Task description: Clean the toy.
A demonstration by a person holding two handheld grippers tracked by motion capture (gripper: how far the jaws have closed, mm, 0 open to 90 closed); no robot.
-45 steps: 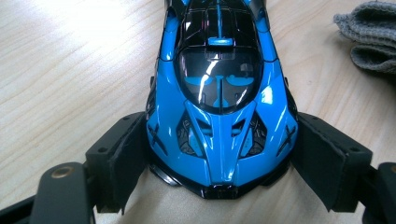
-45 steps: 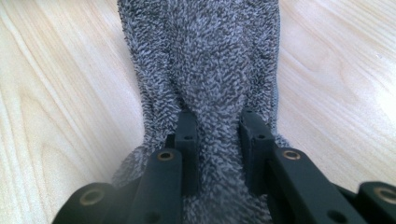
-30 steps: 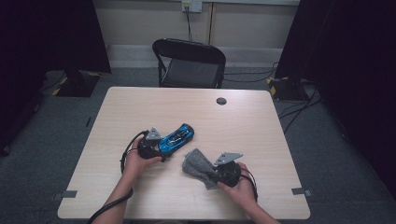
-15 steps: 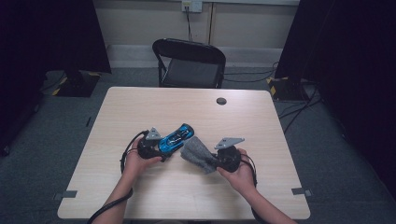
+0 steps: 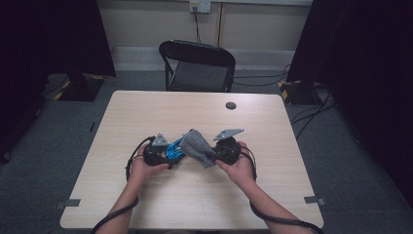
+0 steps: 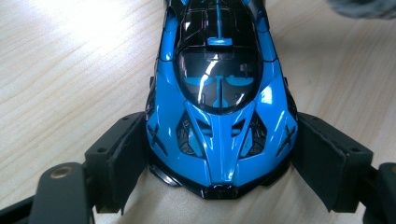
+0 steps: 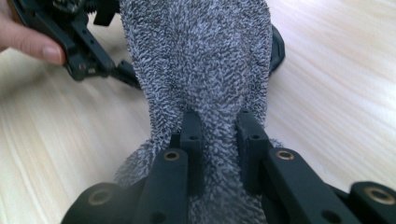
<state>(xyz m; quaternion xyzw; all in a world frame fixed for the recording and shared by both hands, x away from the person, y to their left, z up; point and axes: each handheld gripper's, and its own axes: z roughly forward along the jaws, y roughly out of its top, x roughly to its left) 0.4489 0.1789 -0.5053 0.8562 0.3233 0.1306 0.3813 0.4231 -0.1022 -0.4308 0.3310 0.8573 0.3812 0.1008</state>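
Two grippers meet near the middle of the desk, one in each of the person's hands. The left gripper has its fingers closed against the sides of a blue toy car, clamping it by the nose; the car sits low over the wood, though whether its wheels touch I cannot tell. The right gripper has its fingers pinched nearly together on a grey cloth, which bunches between them. The cloth stretches from that gripper toward the car and drapes over its far end. A black folding chair stands beyond the desk, and a small dark disc lies near the far edge.
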